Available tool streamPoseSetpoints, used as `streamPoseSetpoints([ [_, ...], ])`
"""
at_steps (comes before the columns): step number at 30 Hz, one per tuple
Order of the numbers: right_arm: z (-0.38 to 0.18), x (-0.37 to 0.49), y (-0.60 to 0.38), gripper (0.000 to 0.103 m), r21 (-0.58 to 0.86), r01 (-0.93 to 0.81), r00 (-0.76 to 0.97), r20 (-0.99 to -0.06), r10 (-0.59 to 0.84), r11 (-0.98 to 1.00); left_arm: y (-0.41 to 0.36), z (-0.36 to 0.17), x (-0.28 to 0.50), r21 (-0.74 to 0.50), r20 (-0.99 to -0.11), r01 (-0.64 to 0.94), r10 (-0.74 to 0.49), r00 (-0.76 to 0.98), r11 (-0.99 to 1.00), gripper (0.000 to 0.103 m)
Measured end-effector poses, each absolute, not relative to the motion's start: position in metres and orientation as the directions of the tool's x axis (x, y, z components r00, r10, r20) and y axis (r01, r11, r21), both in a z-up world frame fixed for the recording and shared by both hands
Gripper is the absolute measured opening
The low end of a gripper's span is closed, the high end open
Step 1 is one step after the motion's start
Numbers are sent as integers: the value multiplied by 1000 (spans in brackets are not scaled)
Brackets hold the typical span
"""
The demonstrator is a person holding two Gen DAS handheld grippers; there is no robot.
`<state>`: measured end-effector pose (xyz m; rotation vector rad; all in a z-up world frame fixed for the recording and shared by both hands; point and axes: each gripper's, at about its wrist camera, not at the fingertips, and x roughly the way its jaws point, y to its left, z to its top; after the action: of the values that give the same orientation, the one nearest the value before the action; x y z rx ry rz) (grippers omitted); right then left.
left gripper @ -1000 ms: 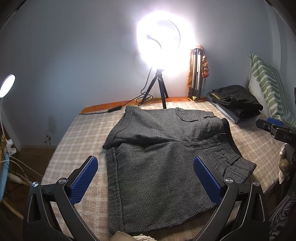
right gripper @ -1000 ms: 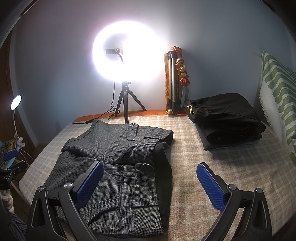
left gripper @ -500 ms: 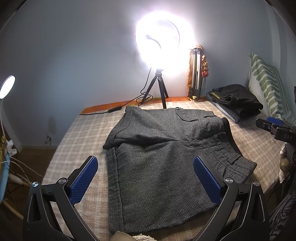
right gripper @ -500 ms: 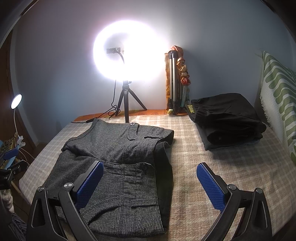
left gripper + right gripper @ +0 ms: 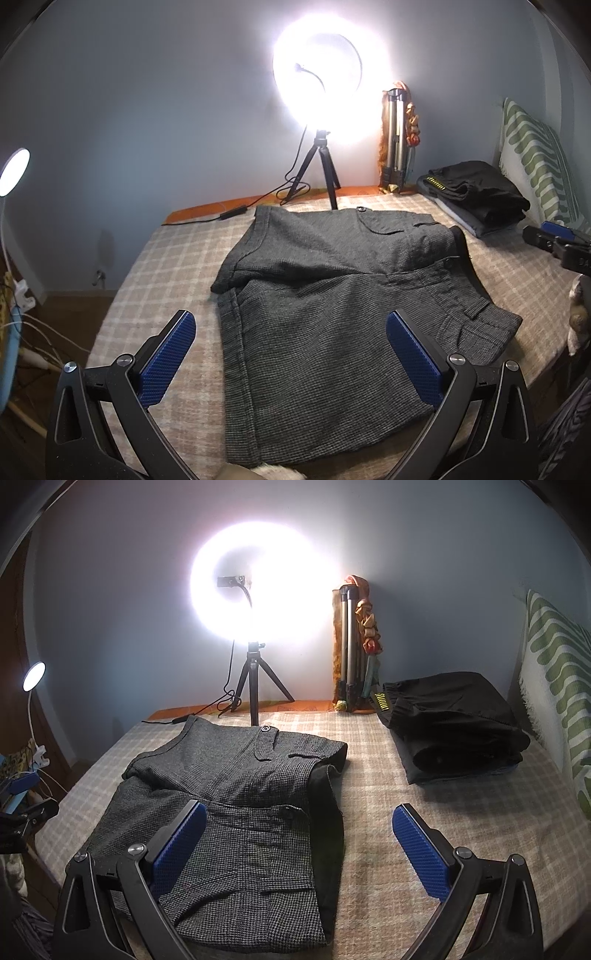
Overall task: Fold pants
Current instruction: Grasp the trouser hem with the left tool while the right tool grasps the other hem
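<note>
Grey checked short pants (image 5: 332,295) lie spread flat on the plaid bed cover (image 5: 177,266), waistband to the right, one leg overlapping the other. In the right wrist view the same pants (image 5: 240,797) fill the left half, with dark lining showing at the waistband. My left gripper (image 5: 291,350) hovers open above the near leg hem, nothing between its blue pads. My right gripper (image 5: 299,845) stands open above the waistband end, its left finger (image 5: 177,845) over the cloth. The right gripper's tip (image 5: 554,240) shows at the left wrist view's right edge.
A stack of folded dark clothes (image 5: 454,723) sits at the back right beside a green-striped pillow (image 5: 554,686). A bright ring light on a tripod (image 5: 321,170) and a folded tripod (image 5: 397,140) stand by the wall. A small lamp (image 5: 14,170) and cables lie left of the bed.
</note>
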<state>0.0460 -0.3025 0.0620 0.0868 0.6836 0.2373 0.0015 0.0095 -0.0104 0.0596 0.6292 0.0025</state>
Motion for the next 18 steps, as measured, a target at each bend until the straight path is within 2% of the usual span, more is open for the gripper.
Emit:
streamPoseSetpoints([
  [7,62,38,-301,102,136,-240,738,-617,271,961,31,-17,3,9,-642,45,-29,766,999,103],
  [10,61,31,-298,102,129,-304,717,-621,317,944,35,-24,-3,88,-649,81,-5,761,993,101],
  [12,60,27,-295,102,128,-365,689,-629,360,922,39,-26,-6,122,-660,111,-3,751,986,86],
  [13,59,23,-292,102,128,-417,661,-637,396,900,43,-28,-7,132,-669,124,-4,744,983,83],
  [18,51,5,-277,101,27,-572,576,-698,425,820,64,-32,-16,121,-714,177,-38,699,977,76],
])
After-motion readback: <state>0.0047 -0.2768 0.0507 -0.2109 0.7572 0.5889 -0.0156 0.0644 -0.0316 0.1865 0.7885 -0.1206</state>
